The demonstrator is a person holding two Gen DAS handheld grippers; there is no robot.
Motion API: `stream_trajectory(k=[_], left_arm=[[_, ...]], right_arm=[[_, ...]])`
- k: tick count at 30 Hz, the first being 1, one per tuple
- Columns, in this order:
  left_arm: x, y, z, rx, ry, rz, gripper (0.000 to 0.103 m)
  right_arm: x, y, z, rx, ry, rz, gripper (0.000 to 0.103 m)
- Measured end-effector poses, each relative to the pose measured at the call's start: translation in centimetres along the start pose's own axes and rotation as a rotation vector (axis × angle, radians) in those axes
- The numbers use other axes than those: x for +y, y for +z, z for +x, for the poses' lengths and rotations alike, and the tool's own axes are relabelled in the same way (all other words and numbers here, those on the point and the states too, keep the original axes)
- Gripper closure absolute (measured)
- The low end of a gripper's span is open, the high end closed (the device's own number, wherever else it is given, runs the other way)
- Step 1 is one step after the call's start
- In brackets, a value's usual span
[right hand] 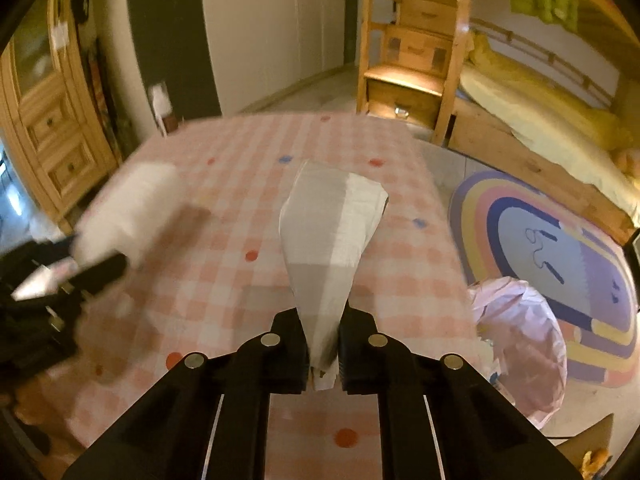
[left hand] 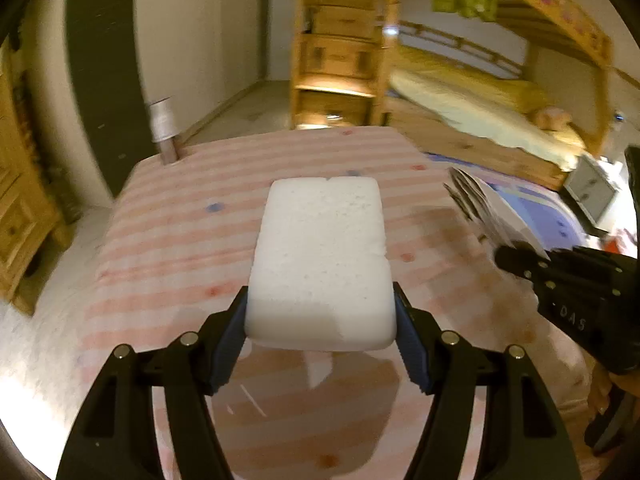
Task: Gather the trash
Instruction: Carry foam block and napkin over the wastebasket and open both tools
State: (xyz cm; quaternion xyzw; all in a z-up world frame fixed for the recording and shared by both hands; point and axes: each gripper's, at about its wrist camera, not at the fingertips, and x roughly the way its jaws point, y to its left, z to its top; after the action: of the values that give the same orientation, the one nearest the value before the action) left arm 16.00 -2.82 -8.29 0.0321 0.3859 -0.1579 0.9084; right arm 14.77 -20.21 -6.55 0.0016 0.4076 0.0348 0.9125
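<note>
Under both grippers is a table [right hand: 224, 216] in a pink checked cloth; beyond it, a wooden bunk bed [right hand: 532, 128], with a rainbow rug [right hand: 560, 240] off right. The left gripper [left hand: 320, 312] clamps a white foam block [left hand: 320, 256]; the right gripper [right hand: 323, 344] pinches a folded paper [right hand: 328, 232], both lifted clear.

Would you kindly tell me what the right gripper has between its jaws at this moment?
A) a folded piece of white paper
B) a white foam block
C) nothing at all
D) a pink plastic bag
A: in the right wrist view the right gripper has its jaws pinched on the narrow end of the folded piece of white paper, above the pink checked tablecloth; the white foam block sits in the left gripper.
</note>
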Motion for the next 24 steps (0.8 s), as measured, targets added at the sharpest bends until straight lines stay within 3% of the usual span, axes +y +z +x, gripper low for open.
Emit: stream_trajectory(k=[6,12,18,24], left_arm=[[-6.2,1.3,0.9,-0.046,-0.090,0.116,0.038],[-13.6,2.5,2.1,-0.040,-0.221,0.206,0.038],[-21.7,2.7,4.4,0.012,-0.339,0.288,0.037],[-26.7,1.9,7.5,0.083,-0.389,0.327,0.037]], right_arm=[[-5.7,0.2,-3.6,-0.055,-0.011,0.130,0.090],[-13.2,-1.6,-7.4,-0.100,-0.139,0.198,0.088],[-19.4,-5.9,-6.3,-0.041,-0.203,0.281,0.088],[-24.0,-8.1,-4.0,-0.003,-0.198,0.357,0.088]])
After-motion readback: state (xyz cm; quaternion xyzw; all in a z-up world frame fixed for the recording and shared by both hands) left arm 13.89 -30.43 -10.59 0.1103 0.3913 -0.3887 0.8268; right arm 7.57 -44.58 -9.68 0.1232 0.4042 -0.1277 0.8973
